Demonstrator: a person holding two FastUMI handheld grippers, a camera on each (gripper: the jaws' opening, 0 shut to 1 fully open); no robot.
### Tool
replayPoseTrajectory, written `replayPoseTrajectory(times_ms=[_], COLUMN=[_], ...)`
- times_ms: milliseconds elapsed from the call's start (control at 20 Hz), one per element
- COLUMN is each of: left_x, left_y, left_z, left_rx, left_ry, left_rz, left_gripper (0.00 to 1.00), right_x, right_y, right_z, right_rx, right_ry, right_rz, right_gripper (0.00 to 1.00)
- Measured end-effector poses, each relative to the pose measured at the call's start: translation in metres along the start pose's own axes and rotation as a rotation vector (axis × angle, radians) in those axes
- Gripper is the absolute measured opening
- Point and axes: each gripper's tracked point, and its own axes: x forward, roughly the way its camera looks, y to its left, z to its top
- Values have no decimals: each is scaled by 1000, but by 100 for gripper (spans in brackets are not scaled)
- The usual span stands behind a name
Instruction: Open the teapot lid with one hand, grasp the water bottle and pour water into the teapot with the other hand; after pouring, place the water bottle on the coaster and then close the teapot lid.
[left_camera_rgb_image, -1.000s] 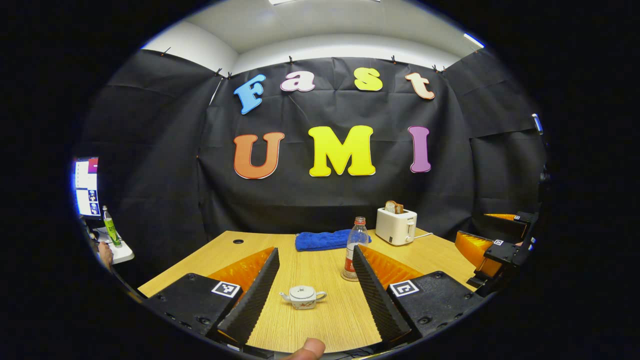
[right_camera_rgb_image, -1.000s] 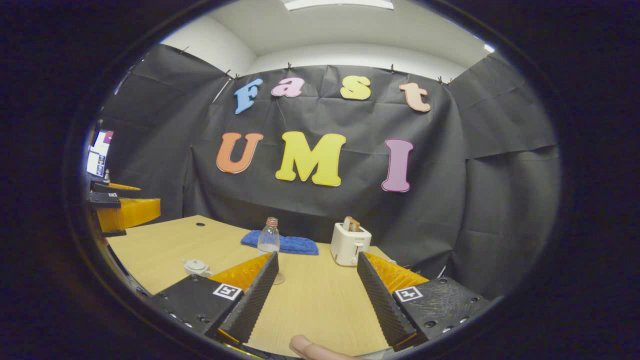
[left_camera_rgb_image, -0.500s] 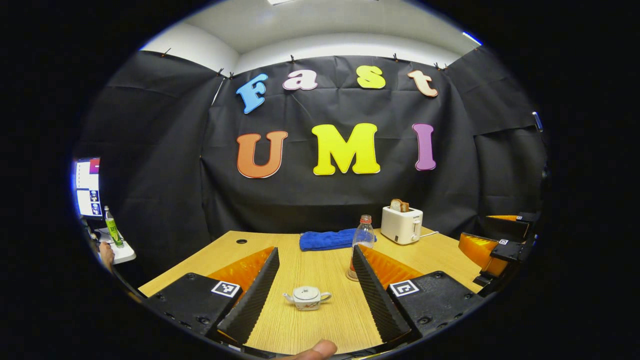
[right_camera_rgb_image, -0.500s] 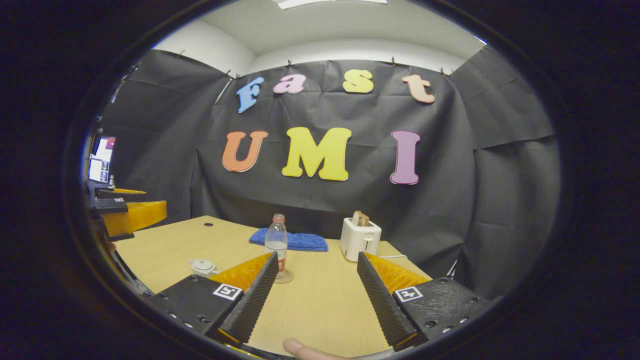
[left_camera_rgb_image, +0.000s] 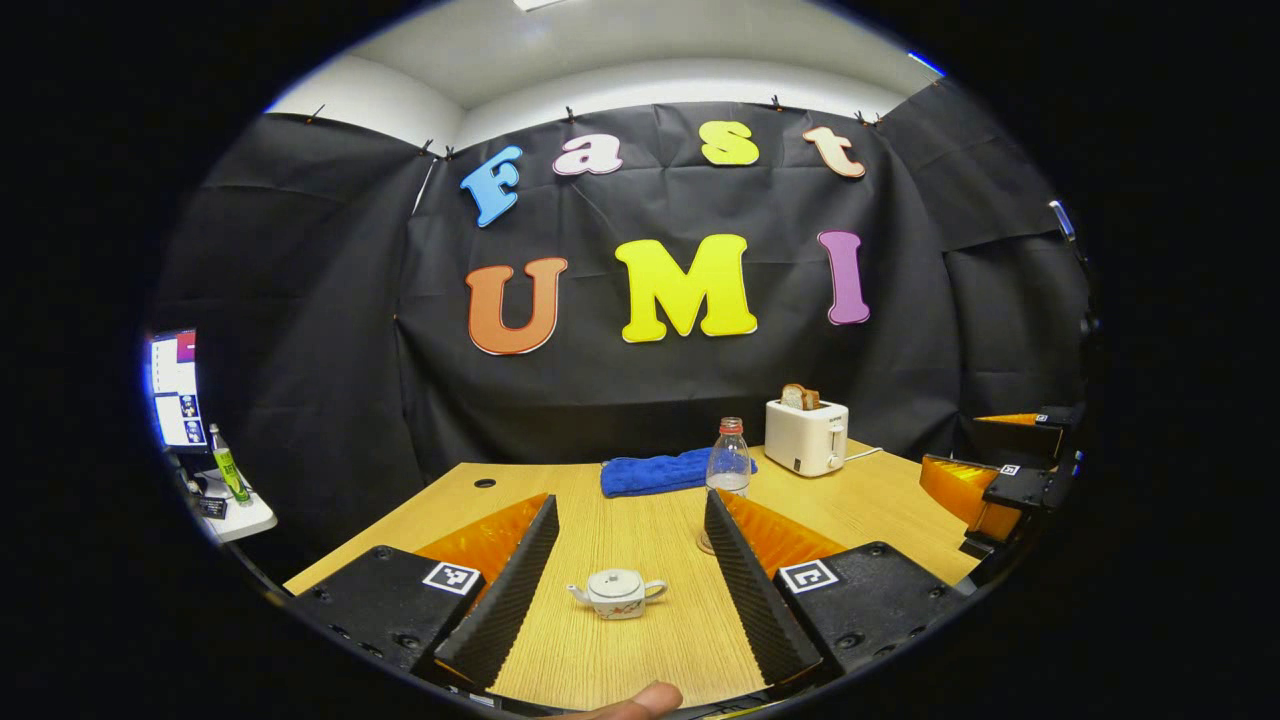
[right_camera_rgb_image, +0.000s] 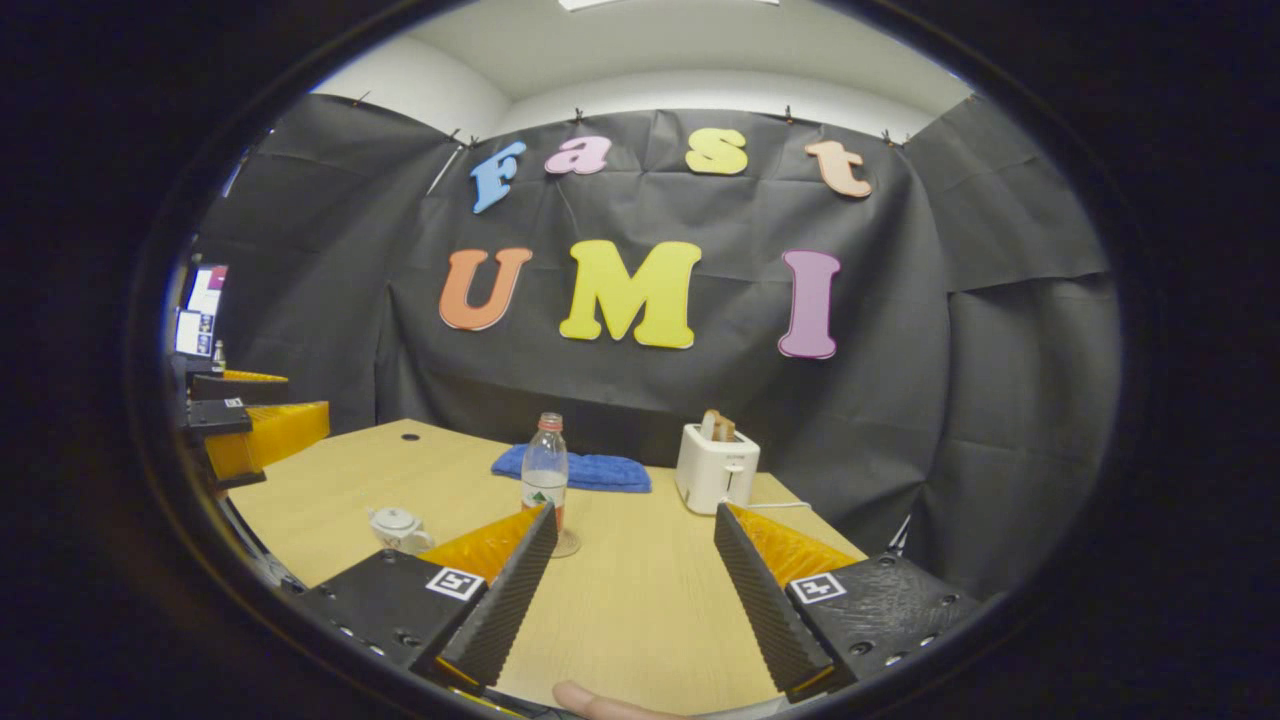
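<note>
Approach is the step in hand, I judge: nothing is grasped. Left gripper (left_camera_rgb_image: 628, 580) hangs wide open and empty above the near table edge, the teapot (left_camera_rgb_image: 616, 593) between its fingers but farther off, lid on. Next it must drop onto the lid knob. Right gripper (right_camera_rgb_image: 630, 580), equally spread and empty, faces bare table (right_camera_rgb_image: 640, 600); the water bottle (right_camera_rgb_image: 544, 478) stands beyond on its coaster (right_camera_rgb_image: 566, 545), with room around it.

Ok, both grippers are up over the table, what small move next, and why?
Probably ease the left gripper forward and down toward the teapot. Its lid is on, the pot sits centred between the open fingers, and the water bottle stands untouched ahead of the open right gripper.
</note>
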Motion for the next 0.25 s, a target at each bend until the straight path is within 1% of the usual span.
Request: replayPoseTrajectory(times_ms=[50,150,200,250], left_x=[0,0,0,0], left_y=[1,2,0,0], left_z=[0,0,1,0], left_rx=[0,-1,0,3], left_ry=[-1,-1,-2,-2], left_rz=[1,1,1,0], left_gripper=[93,93,93,85], right_x=[0,1,1,2], right_y=[-1,-2,-2,-2], right_z=[0,1,0,0], right_rx=[1,2,1,1], right_ry=[0,0,0,1], right_rz=[0,-3,-2,-3], right_gripper=[98,98,95,95])
